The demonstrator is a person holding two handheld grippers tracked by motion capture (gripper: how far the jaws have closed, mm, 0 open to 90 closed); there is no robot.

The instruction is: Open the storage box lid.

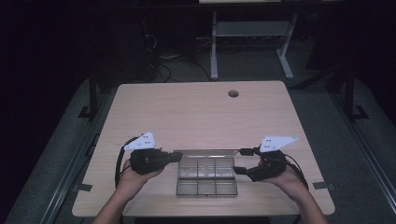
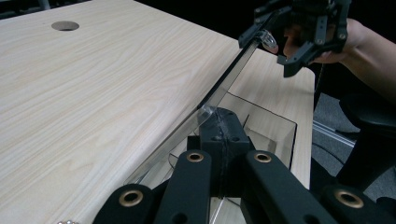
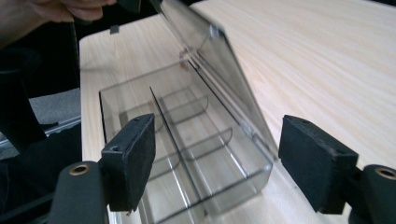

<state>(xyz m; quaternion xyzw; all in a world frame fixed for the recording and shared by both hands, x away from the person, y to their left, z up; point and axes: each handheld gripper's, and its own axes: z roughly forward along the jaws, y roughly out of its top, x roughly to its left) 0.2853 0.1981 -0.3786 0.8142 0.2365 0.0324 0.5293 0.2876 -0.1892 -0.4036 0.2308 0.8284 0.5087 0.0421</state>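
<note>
Hands work a clear plastic compartment box [image 1: 206,176] near the front edge of a pale wooden table [image 1: 196,112], a person steering a two-jaw gripper in each. Beside the box's left end, the left gripper [image 1: 176,157] is clamped on the corner of the hinged transparent lid [image 2: 219,91], which stands raised along the box's far side. At the box's right end, the right gripper [image 1: 239,161] has its jaws spread apart with nothing pressed between the pads [image 3: 133,158]; in the right gripper view they frame the box's near end and its empty divided compartments [image 3: 187,140] without touching them. The upper jaw sits by the lid's far corner in the left gripper view, though whether it touches cannot be told. The step in hand appears to be opening the lid, with the left gripper taking over the hold. The next move likely calls for swinging the lid fully back past the hinge while the tray is kept from sliding on the table.
</note>
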